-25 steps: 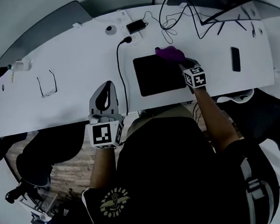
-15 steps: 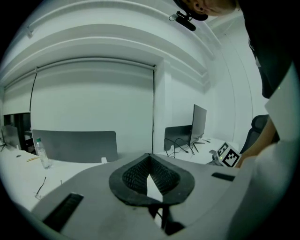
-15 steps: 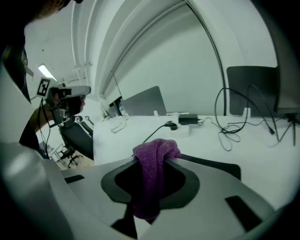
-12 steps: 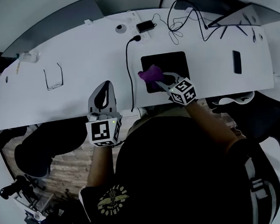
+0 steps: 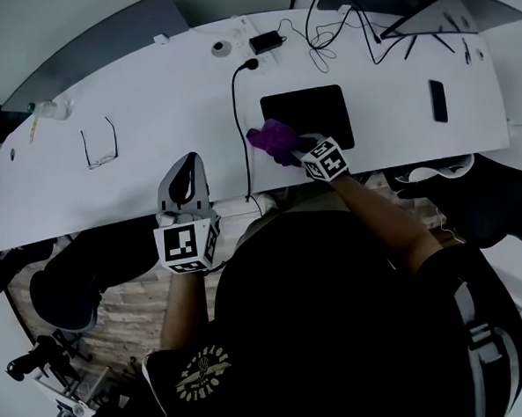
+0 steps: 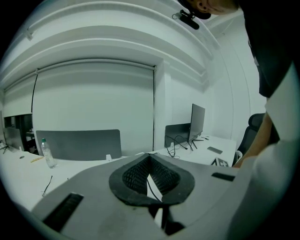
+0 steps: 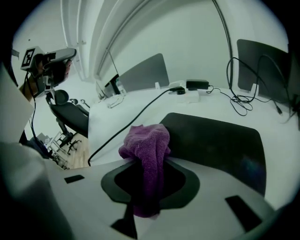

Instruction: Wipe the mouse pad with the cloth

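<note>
The left gripper (image 5: 185, 186) has stayed at the near edge of the white table (image 5: 149, 104) through the last second; its jaws are pressed tip to tip with nothing between them, only a thin slit of table and cord showing through in the left gripper view (image 6: 149, 180). The right gripper (image 5: 294, 148) has travelled: a second ago it was at the far edge of the mouse pad (image 5: 312, 107), half a second ago over its left middle, and now it sits at the pad's near left corner, drawn back toward the person. Its jaws are clamped on the purple cloth (image 5: 274, 139), which bunches out ahead of the tips. In the right gripper view (image 7: 147, 176) the cloth (image 7: 146, 145) runs down between the pads and bulges in front, lying across the left border of the black pad (image 7: 220, 136), partly on the pad and partly on bare table. Just left of it a black cable (image 5: 239, 134) runs from the table's near edge up to a plug. Farther left lie a pair of glasses (image 5: 98, 143); well to the right of the pad lies a dark phone (image 5: 437, 101), and at the far edge a black adapter (image 5: 266, 42) among loose cords.
</note>
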### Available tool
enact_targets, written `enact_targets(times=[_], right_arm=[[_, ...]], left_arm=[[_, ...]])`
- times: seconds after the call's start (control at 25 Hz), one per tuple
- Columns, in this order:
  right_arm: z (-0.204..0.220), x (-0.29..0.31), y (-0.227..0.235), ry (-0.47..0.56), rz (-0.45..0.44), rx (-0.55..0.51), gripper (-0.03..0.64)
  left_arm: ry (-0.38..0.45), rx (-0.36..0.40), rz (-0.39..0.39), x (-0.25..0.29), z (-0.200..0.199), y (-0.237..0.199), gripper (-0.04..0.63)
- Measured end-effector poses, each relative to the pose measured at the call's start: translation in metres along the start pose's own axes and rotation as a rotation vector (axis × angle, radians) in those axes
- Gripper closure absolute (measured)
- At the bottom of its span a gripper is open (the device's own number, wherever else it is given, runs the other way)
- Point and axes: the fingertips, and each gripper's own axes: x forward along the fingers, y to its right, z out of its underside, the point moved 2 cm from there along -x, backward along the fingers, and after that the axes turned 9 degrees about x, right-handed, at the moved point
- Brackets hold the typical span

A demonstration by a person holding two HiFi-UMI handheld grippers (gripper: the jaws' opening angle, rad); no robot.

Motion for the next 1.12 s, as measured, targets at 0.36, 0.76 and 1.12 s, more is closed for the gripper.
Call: enact_targets(times=[0.36, 0.76, 1.12], right_arm=[[0.012, -0.027, 0.051, 0.020, 0.120, 0.051, 0.528], [0.029, -0.061, 0.102, 0.076, 0.199, 0.170, 0.528], [0.046, -0.088, 0.138, 0.083, 0.289, 0.206, 0.528]], left_arm=[[0.007, -0.011, 0.065, 0.016, -0.003, 0.016, 0.594], [0.027, 0.006, 0.113, 0.042, -0.015, 0.039, 0.594], [0.046, 0.006, 0.072, 0.054, -0.025, 0.025, 0.594]])
